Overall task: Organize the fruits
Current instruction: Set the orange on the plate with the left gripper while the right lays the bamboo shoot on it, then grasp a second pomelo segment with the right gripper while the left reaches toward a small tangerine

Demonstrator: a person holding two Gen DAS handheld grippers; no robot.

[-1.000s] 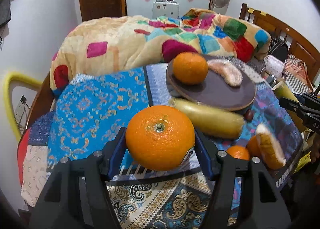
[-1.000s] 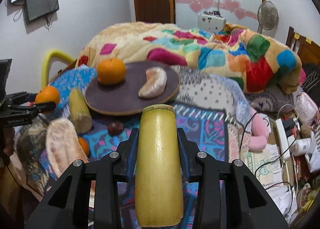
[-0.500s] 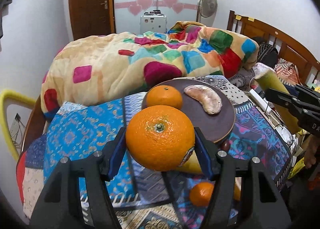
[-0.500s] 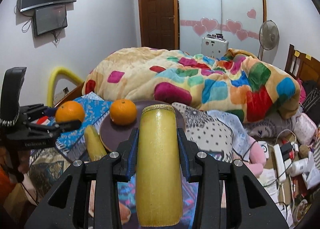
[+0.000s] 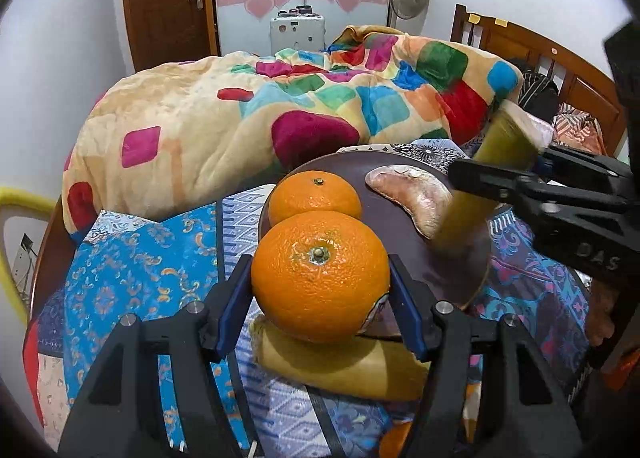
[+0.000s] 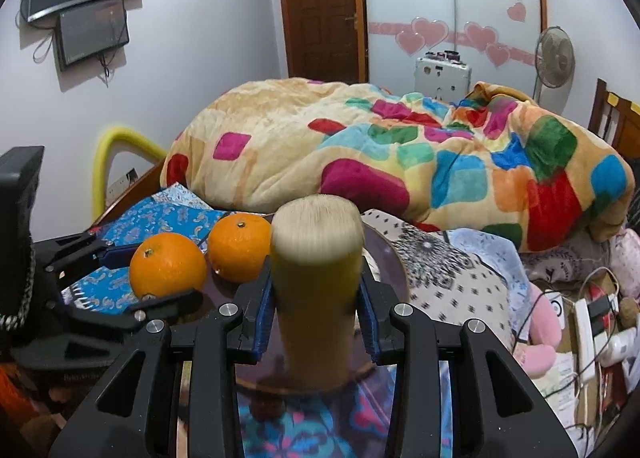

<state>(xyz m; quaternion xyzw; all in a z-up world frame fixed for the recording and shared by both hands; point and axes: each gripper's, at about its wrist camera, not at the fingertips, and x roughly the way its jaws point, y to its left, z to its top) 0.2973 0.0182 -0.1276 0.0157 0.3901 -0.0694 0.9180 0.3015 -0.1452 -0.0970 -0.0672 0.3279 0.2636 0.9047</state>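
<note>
While a second ago your left gripper [image 5: 320, 282] was well back from the plate [image 5: 404, 226] and the right one sat off to the side, both have now closed in on it: the held orange [image 5: 320, 276] is up at the plate's near edge, and the cane piece [image 6: 316, 282] in your right gripper [image 6: 316, 298] is over the plate, blurred. So both fruits look about ready to drop on the plate; neither is down yet. Left fingers [image 5: 236, 298] are clenched on the orange's sides, fruit between the pads with its stem toward the camera. Right fingers [image 6: 262, 304] grip the cane mid-length, cut end sticking out past the tips. On the plate: a second orange [image 5: 314, 194] and a pomelo wedge [image 5: 412, 194]. Another cane [image 5: 340, 366] lies on the bed under the left gripper, off the plate.
</note>
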